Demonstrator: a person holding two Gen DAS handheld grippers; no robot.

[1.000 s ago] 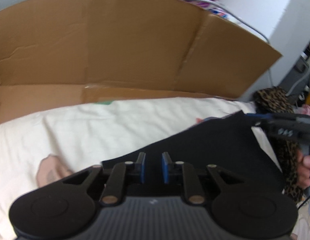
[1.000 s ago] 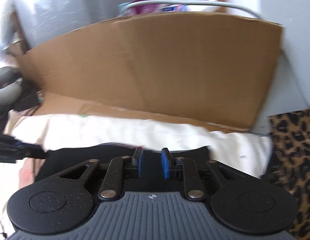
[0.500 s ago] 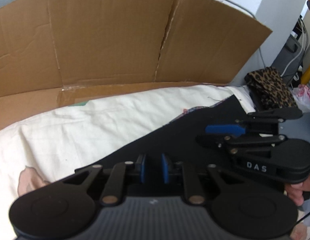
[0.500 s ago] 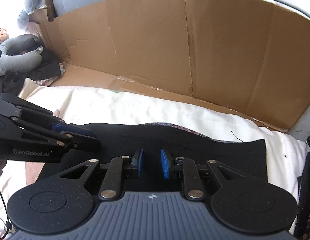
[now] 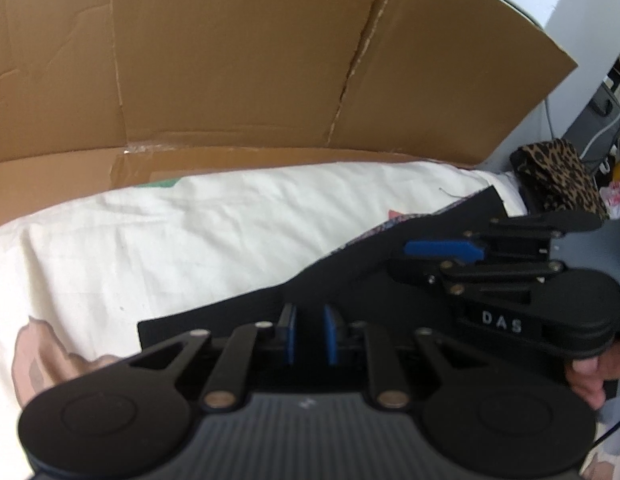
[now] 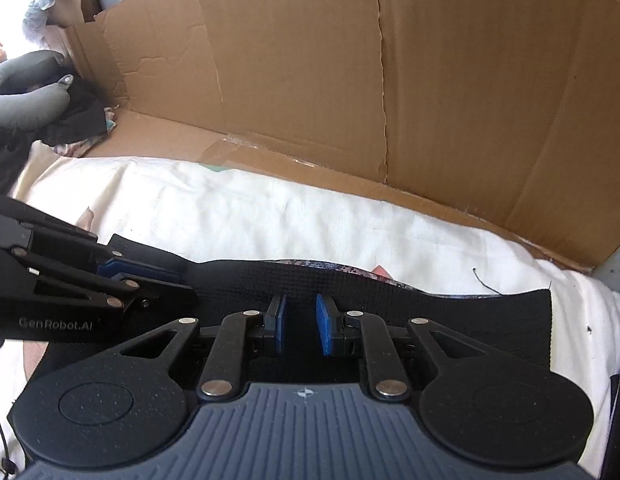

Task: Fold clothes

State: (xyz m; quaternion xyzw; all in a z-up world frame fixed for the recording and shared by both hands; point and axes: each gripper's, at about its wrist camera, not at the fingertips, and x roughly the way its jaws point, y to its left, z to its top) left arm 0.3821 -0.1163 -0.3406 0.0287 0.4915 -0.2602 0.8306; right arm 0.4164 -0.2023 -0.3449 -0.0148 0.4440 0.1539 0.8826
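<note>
Black garment lies spread across the cream bedsheet, ribbed knit, far edge wavy with a patterned lining peeking out along it; right end squared off near the bed's edge. Left hand-held gripper sits low at its near edge, blue pads apart with a gap between them and dark fabric showing in the gap, though whether any cloth is pinched I cannot tell. Right hand-held gripper is likewise parted over the middle of the cloth, not clamped on anything visible. Each gripper shows in the other's view, close together over the same piece. Cardboard sheet stands behind the bed; leopard-print cloth is piled off the right end, dark clothes lie at the left. Risks, as judgement: pads closing on only the top layer would drag the lining out of line; two grippers this close could collide; thin knit may slip and leave a skewed crease.
</note>
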